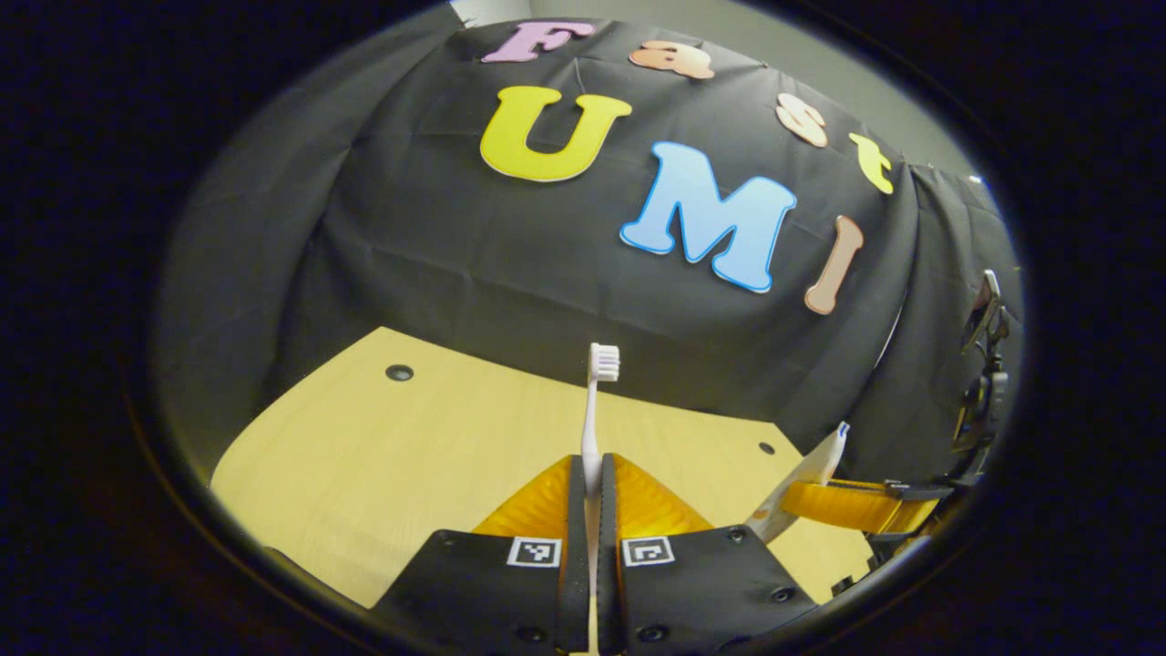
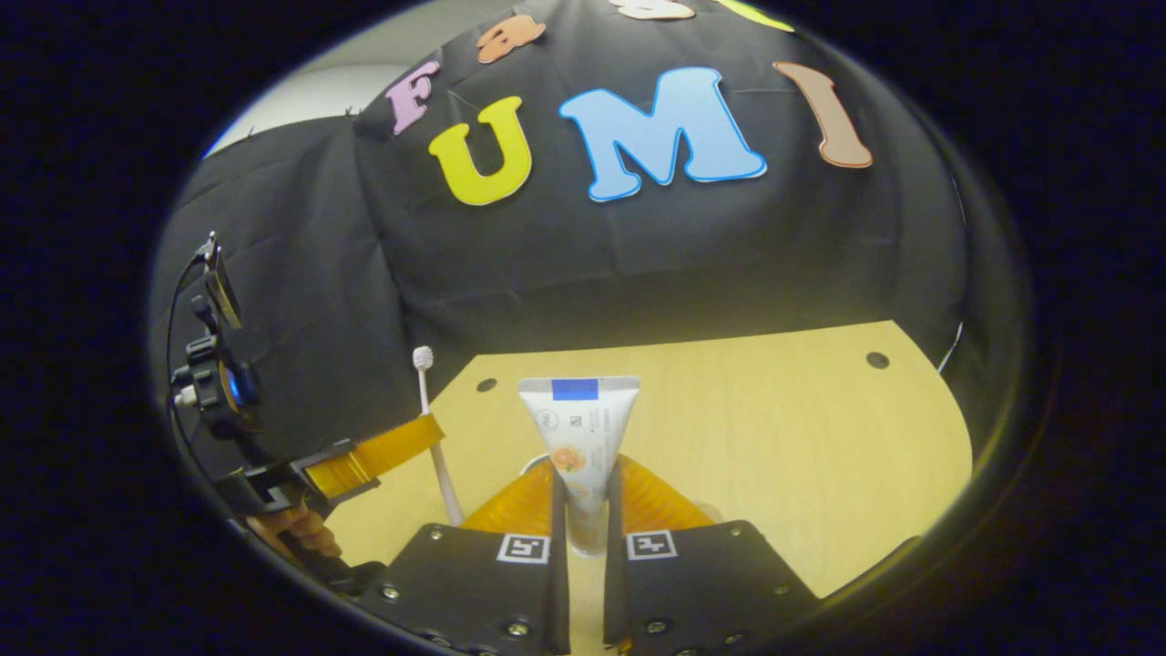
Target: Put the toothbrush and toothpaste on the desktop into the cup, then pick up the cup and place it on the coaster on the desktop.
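Over the pale wooden desktop (image 1: 383,456) backed by black cloth, the left gripper (image 1: 590,478) is clamped low on the toothbrush (image 1: 597,401), light, stiff and upright, while to its right the right gripper (image 2: 583,497) pinches the toothpaste (image 2: 579,428), a soft, slippery tube best held near its firmer lower end.

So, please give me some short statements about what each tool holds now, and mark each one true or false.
1. The left tool is shut on the white plastic toothbrush. True.
2. The toothbrush's bristle head points down to the desk. False: it points up, above the fingers.
3. The right tool grips the white toothpaste tube with a blue band. True.
4. The toothpaste tube lies flat on the pale wooden desktop. False: it stands upright between the orange fingers.
5. The right tool is open. False: it is shut on the tube.
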Motion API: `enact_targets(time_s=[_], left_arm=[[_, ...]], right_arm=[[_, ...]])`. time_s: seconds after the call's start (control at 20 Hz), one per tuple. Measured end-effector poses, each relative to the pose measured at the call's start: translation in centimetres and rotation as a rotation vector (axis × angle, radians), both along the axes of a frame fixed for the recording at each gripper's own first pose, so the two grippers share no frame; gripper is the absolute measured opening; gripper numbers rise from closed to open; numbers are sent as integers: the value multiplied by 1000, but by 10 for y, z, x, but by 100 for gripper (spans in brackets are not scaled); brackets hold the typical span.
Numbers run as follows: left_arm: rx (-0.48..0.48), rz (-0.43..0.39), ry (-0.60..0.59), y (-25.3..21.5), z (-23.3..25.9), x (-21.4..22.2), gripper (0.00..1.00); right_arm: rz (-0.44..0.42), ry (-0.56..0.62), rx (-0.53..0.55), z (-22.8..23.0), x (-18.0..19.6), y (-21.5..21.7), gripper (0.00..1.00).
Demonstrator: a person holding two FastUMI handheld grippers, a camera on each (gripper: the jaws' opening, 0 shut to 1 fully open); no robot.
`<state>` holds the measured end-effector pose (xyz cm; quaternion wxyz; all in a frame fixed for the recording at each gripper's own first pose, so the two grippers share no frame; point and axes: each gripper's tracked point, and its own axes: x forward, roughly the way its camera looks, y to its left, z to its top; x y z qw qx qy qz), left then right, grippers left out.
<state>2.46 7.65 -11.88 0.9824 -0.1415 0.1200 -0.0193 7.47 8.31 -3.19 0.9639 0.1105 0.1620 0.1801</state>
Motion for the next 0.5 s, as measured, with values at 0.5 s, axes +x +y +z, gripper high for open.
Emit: enact_targets(time_s=[0.5], left_arm=[[-114,-62,-145,-21,13,68,10]], right_arm=[[-50,28,-42,-12,5,-7,16]])
